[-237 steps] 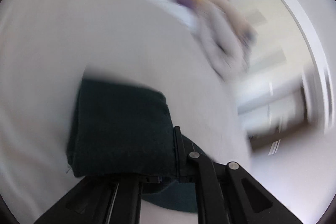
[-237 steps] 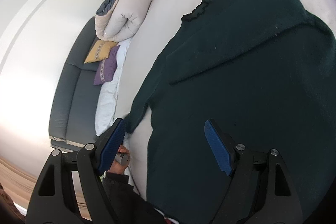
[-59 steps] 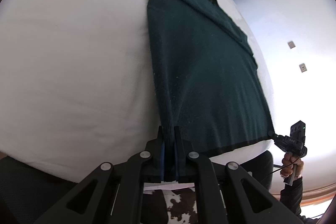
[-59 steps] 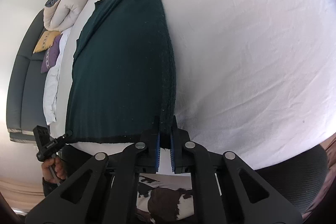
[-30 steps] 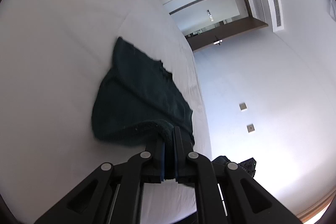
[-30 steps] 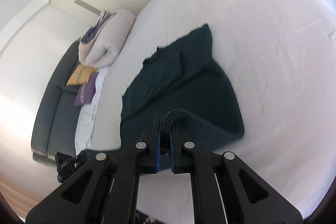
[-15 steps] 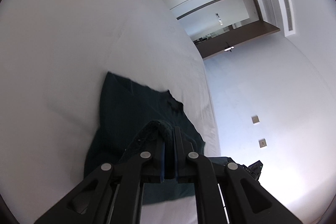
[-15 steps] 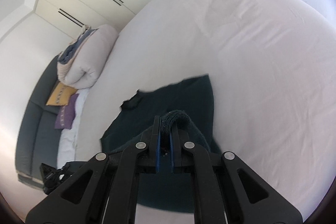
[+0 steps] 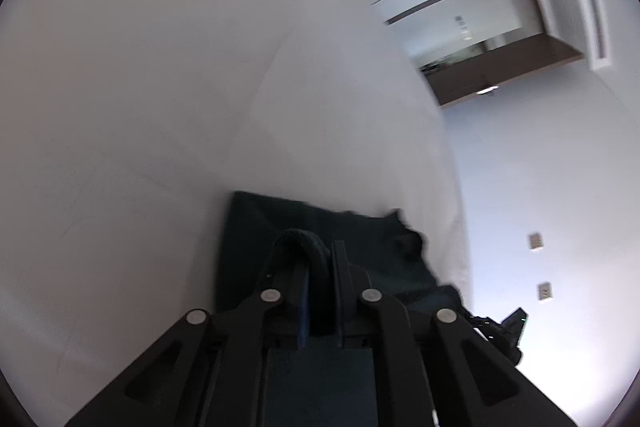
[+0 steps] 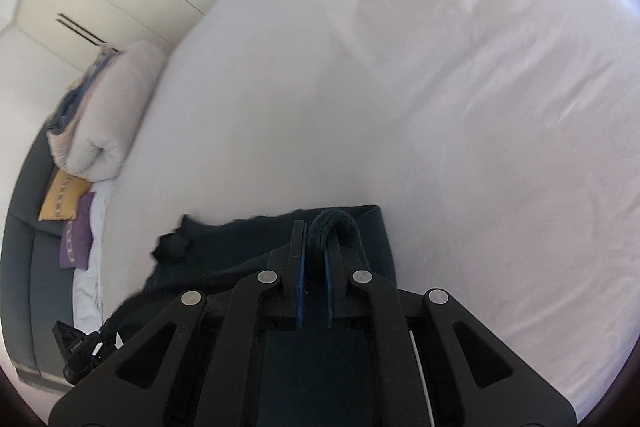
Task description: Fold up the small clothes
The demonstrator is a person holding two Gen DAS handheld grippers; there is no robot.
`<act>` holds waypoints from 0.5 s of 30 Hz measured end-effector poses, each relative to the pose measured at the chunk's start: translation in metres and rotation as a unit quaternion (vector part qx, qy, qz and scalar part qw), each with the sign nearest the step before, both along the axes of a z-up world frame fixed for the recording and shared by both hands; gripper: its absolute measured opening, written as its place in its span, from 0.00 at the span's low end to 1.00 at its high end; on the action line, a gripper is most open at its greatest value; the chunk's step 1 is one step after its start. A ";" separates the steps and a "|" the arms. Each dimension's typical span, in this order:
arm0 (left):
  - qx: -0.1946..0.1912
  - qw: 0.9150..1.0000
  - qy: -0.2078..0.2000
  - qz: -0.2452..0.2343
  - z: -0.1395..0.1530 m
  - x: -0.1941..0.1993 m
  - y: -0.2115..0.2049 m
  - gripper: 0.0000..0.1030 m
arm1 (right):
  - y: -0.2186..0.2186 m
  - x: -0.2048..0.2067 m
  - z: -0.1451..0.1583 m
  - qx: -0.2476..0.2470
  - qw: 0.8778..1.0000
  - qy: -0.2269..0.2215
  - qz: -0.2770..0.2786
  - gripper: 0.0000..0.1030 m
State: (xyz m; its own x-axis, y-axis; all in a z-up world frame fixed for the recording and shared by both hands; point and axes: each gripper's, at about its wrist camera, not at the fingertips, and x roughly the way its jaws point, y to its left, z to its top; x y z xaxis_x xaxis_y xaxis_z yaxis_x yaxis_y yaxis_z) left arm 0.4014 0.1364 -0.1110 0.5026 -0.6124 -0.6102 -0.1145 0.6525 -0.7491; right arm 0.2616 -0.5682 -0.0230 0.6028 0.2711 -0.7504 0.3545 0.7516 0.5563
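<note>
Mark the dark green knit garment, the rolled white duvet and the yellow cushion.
dark green knit garment (image 10: 352, 223): right wrist view, bunched edge between the fingers.
rolled white duvet (image 10: 116, 107): right wrist view, middle of the roll.
yellow cushion (image 10: 62, 197): right wrist view, centre of its face.

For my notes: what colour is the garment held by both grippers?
Very dark green garment, plain; the right wrist view shows it best.

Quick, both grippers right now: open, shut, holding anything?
Left gripper: shut on the dark green knitted sweater.
Right gripper: shut on the same sweater.
</note>
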 end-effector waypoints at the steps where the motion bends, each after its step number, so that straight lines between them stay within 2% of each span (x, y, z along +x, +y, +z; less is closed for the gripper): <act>1: 0.000 1.000 0.004 0.001 -0.004 0.002 -0.001 0.20 | 0.000 0.005 -0.006 -0.002 1.000 0.001 -0.001 0.10; 2: 0.001 1.000 0.004 0.005 -0.007 0.000 0.000 0.29 | 0.001 0.007 -0.008 -0.006 1.000 -0.002 0.001 0.14; 3: 0.005 1.000 -0.001 0.013 -0.006 -0.004 0.001 0.56 | 0.003 0.007 -0.008 -0.009 1.000 -0.011 0.005 0.18; 4: 0.004 1.000 -0.009 0.021 -0.004 -0.008 0.003 0.75 | 0.005 0.008 -0.008 -0.013 1.000 -0.019 0.012 0.28; 5: 0.002 1.000 -0.015 0.027 -0.002 -0.013 0.005 0.78 | 0.007 0.007 -0.008 -0.019 0.999 -0.024 0.016 0.45; 7: 0.002 0.999 -0.018 0.029 0.001 -0.021 0.008 0.78 | 0.008 0.003 -0.005 -0.026 0.999 -0.036 0.019 0.68; 9: 0.005 0.999 -0.028 0.025 0.005 -0.032 0.009 0.76 | 0.004 -0.004 -0.001 -0.033 0.998 -0.042 0.010 0.69; 12: 0.035 0.998 -0.043 -0.006 0.013 -0.053 0.003 0.67 | 0.001 -0.028 0.010 -0.019 0.998 -0.053 0.014 0.69; 15: 0.072 0.996 -0.052 -0.023 0.012 -0.076 -0.005 0.64 | 0.008 -0.059 0.021 -0.052 0.996 -0.064 0.026 0.69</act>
State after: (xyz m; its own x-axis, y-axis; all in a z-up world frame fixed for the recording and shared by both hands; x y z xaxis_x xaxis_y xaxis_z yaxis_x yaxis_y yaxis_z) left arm 0.3255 0.1314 -0.0986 0.5419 -0.5458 -0.6391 -0.0084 0.7569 -0.6535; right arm 0.2027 -0.5601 -0.0016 0.6828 0.2291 -0.6937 0.2445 0.8231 0.5125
